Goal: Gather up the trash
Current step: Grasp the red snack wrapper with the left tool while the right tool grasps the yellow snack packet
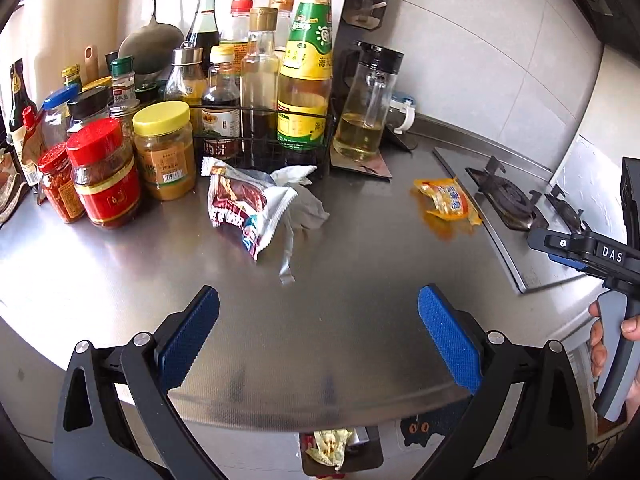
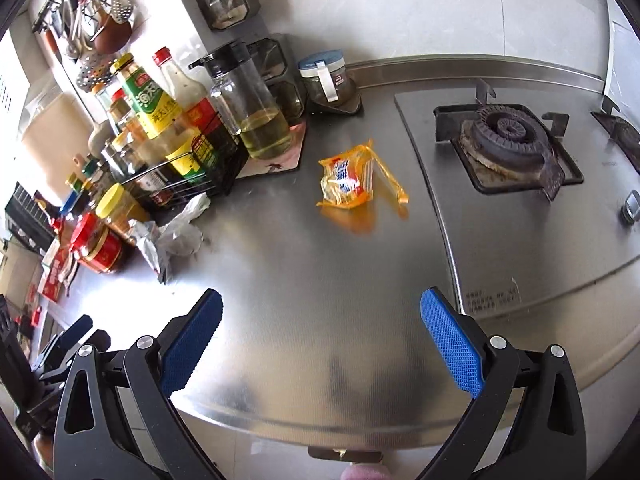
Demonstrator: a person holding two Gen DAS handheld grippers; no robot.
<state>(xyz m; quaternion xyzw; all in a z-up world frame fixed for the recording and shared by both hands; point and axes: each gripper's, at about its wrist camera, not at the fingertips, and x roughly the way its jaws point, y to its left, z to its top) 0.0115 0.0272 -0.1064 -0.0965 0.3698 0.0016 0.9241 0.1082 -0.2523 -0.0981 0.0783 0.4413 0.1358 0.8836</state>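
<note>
A crumpled snack wrapper (image 1: 244, 210) lies on the steel counter (image 1: 340, 320) with a wad of white tissue (image 1: 302, 192) behind it, in front of the sauce bottles. An orange-yellow packet (image 1: 446, 200) lies nearer the stove; in the right wrist view the packet (image 2: 350, 180) sits mid-counter and the tissue and wrapper (image 2: 176, 232) at left. My left gripper (image 1: 318, 312) hangs open over the counter's front part, short of the wrapper. My right gripper (image 2: 320, 316) is open too, well short of the packet. Nothing is between either pair of fingers.
Jars and bottles (image 1: 160, 120) crowd the back left, some in a wire rack (image 1: 260, 132). An oil jug (image 1: 368, 108) stands beside them. A gas stove (image 2: 512, 148) takes the right side. Below the counter edge a small bin (image 1: 340, 452) holds a wrapper.
</note>
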